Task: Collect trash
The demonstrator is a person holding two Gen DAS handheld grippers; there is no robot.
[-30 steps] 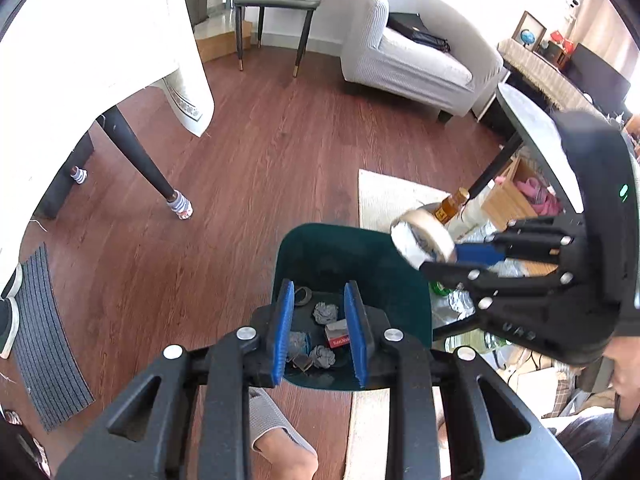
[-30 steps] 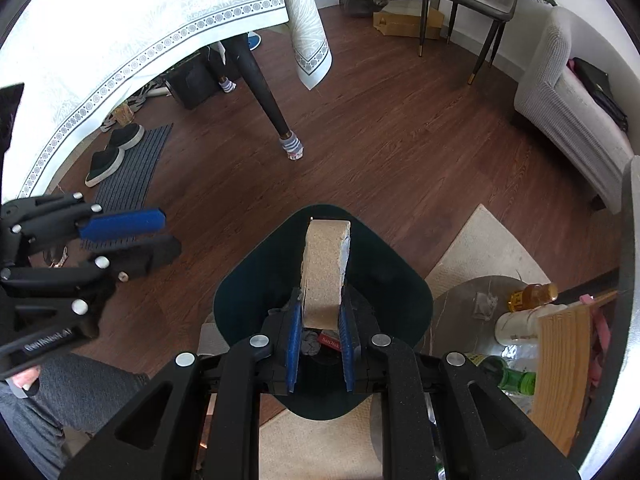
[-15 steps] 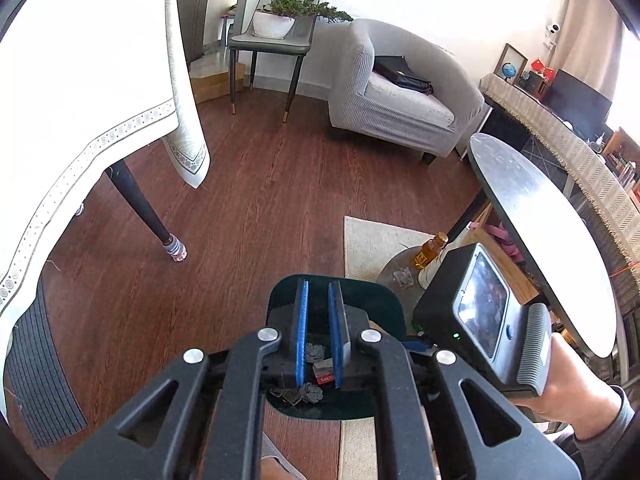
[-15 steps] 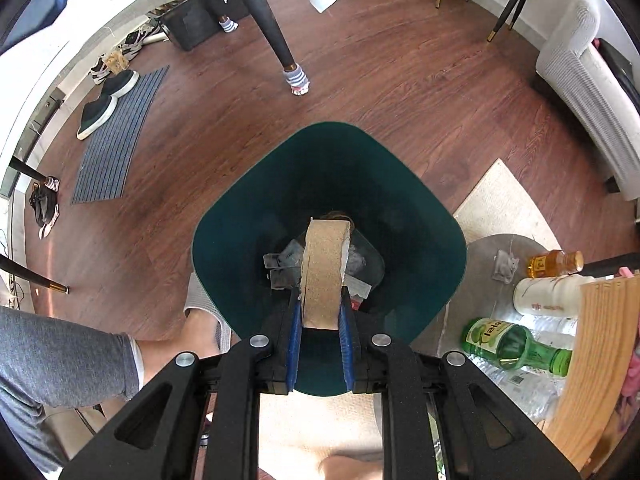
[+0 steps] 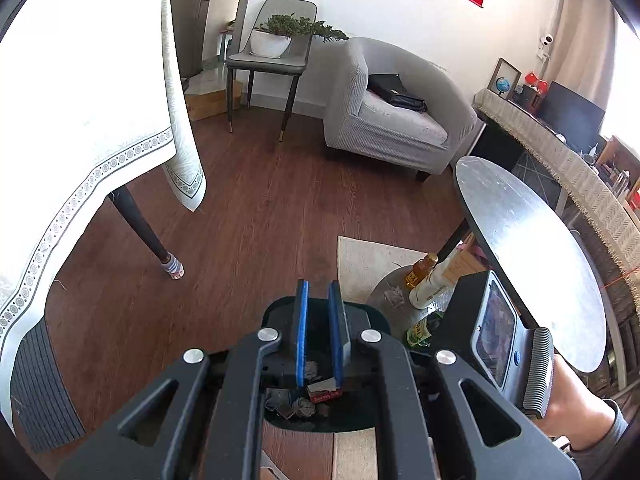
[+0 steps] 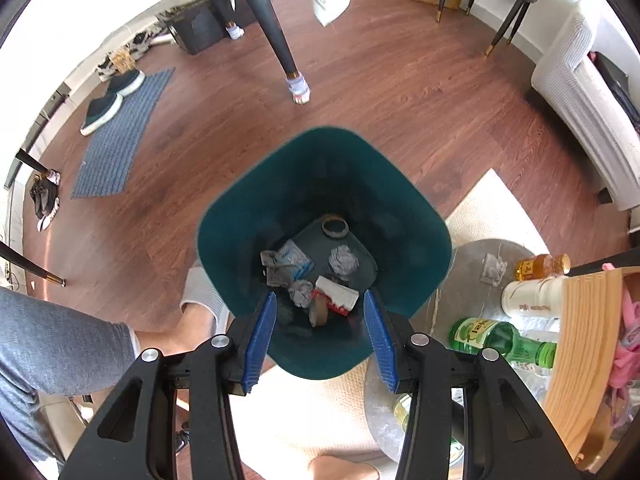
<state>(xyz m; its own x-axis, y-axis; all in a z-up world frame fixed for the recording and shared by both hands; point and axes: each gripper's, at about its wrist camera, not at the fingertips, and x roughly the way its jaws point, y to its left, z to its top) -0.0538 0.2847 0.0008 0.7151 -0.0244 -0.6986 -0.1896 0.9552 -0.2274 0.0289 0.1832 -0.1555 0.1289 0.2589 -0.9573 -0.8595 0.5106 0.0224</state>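
Note:
A dark green trash bin (image 6: pixel 412 236) stands on the wood floor below my right gripper (image 6: pixel 320 302), which is open and empty above its near rim. A brown tape roll (image 6: pixel 318 312) lies on edge in the bin among crumpled paper (image 6: pixel 343 261), wrappers (image 6: pixel 290 262), a red-and-white box (image 6: pixel 338 299) and a second ring (image 6: pixel 335 227). In the left wrist view the bin (image 5: pixel 368 316) sits under my left gripper (image 5: pixel 320 288), whose fingers are nearly closed with a narrow gap, holding nothing. The trash (image 5: pixel 316 390) shows between them.
A low round grey shelf (image 6: pixel 476 252) beside the bin holds a crumpled wrapper (image 6: pixel 493 269), an amber bottle (image 6: pixel 540 266), a white bottle (image 6: pixel 532 294) and a green bottle (image 6: pixel 496 338). A round grey table (image 5: pixel 532 248), grey armchair (image 5: pixel 392 120), cloth-covered table (image 5: pixel 80 100) and cream rug (image 5: pixel 368 264) surround it.
My right gripper opened and the brown tape roll dropped into the bin. My left gripper closed to a narrow gap and drew back and upward, so more of the room shows.

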